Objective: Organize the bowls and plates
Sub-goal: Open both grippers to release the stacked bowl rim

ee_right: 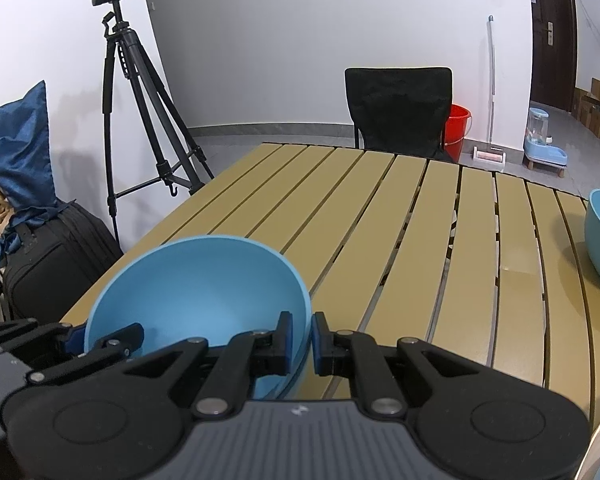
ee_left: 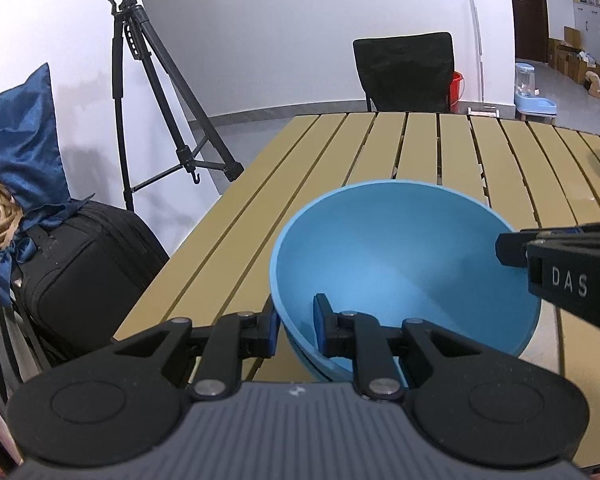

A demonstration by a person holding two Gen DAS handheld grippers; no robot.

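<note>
Left gripper [ee_left: 296, 330] and right gripper [ee_right: 301, 338] each clamped opposite rims of one blue bowl [ee_left: 400, 264] above the table [ee_left: 380, 148]

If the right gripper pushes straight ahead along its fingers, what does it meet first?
The right gripper already straddles the rim of the blue bowl, so the bowl goes along. Beyond, only the slatted table shows, then likely the black chair; depth is unclear.
</note>
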